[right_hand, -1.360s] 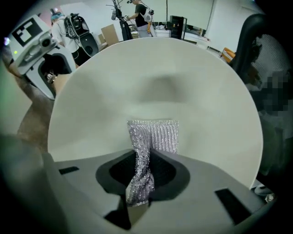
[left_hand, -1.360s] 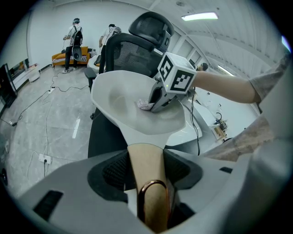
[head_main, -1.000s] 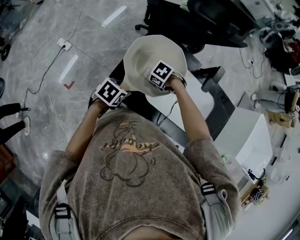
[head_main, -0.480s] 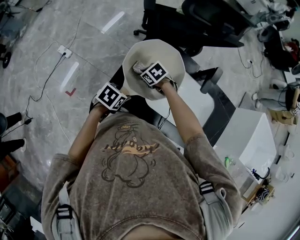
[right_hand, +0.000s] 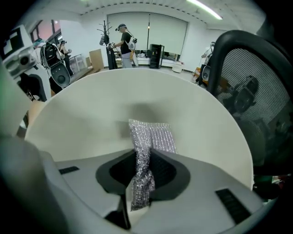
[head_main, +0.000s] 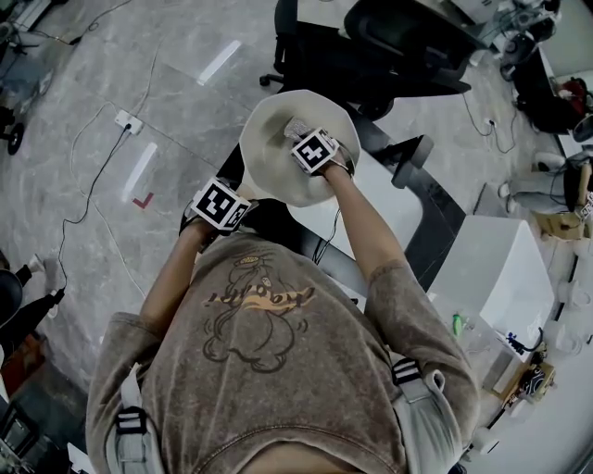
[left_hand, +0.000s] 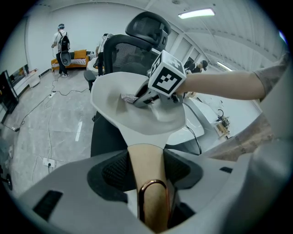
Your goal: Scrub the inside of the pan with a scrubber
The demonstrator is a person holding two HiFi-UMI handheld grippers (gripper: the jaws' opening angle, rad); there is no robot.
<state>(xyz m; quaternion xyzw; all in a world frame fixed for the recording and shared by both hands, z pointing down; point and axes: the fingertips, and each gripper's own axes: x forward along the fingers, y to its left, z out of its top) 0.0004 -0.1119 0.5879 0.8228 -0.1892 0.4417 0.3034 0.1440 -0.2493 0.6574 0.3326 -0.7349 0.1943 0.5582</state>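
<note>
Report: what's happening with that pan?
Left gripper shut on tan wooden handle of cream round pan. Right gripper shut on silvery mesh scrubber, inside the pan. Nothing in the way.

Glossy grey marble floor (head_main: 185, 83) with a trailing power strip (head_main: 128, 122), black office chairs (head_main: 408, 37), a white surface (head_main: 491, 268), white walls (left_hand: 43, 29), window blinds (right_hand: 167, 29) and ceiling strip lights (left_hand: 197, 13).

Washed brown T-shirt (head_main: 306, 380) — cartoon print (head_main: 255, 310), grey shoulder straps (head_main: 410, 373).
</note>
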